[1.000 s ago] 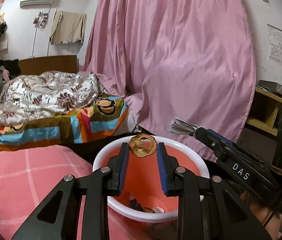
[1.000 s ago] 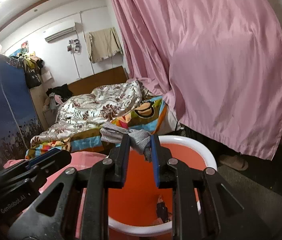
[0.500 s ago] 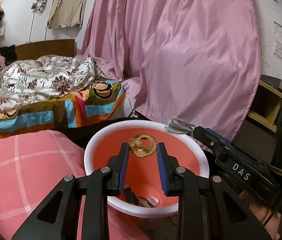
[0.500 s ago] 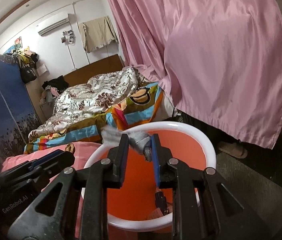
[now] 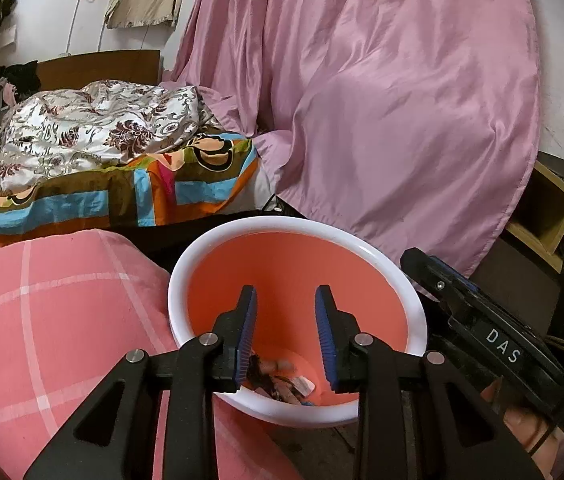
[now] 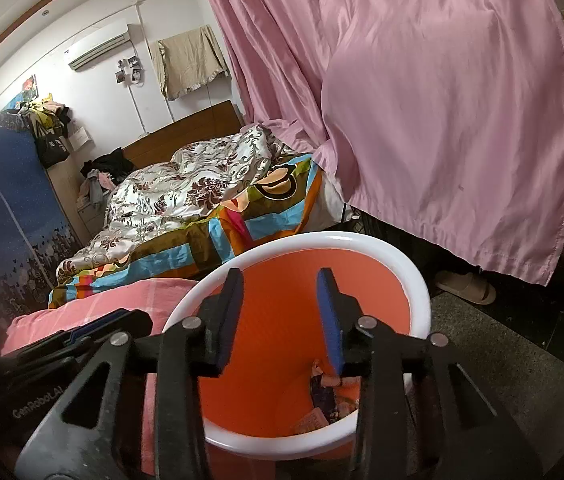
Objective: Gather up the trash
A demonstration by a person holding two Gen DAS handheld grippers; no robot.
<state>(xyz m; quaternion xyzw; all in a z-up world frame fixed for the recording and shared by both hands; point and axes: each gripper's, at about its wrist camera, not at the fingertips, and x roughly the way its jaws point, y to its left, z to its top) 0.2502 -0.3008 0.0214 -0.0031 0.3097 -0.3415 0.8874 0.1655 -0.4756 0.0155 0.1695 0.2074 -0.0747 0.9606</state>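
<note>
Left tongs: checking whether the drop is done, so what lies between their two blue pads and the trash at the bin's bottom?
Nothing: in the left wrist view the left tongs stand open and empty above the bin, with only bare orange wall down to the trash.

Soft indoor light, sharp centre, fisheye bending and dark corners.
</note>
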